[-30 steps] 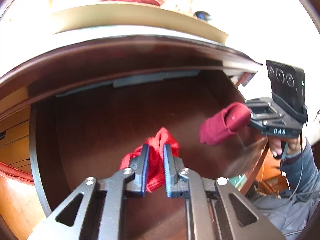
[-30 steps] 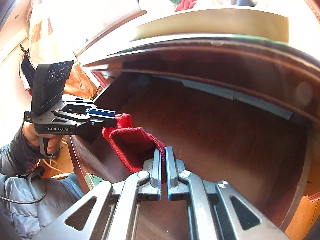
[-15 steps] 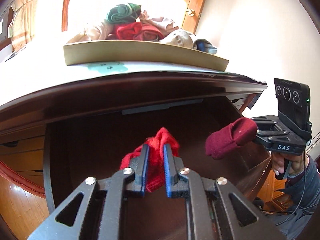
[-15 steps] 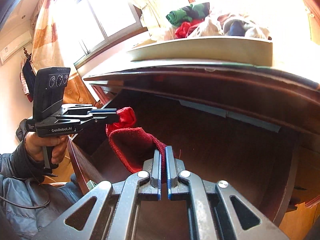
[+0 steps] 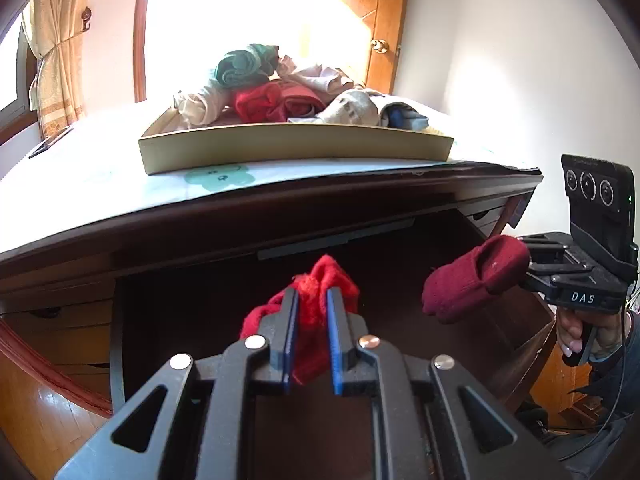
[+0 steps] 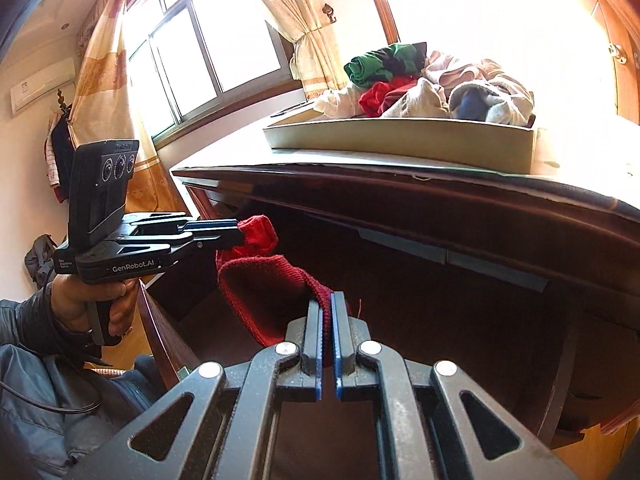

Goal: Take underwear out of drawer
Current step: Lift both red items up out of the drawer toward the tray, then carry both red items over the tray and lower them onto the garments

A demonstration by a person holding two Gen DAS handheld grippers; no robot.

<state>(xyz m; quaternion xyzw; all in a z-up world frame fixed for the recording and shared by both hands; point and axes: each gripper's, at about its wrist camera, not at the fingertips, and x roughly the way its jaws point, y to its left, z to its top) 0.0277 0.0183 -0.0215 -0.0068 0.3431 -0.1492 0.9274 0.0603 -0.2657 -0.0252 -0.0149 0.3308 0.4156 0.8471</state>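
A home bedroom: curtained window, wooden door, wood floor, and a tray of folded clothes on the counter.

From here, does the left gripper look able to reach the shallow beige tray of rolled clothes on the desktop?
Probably yes: the beige tray sits open above the drawer, nothing between. But the left gripper is shut on the red underwear, so it arrives loaded.

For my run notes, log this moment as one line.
left tongs: shut on red underwear | right tongs: shut on same garment | garment: held above open drawer | tray of clothes: on top
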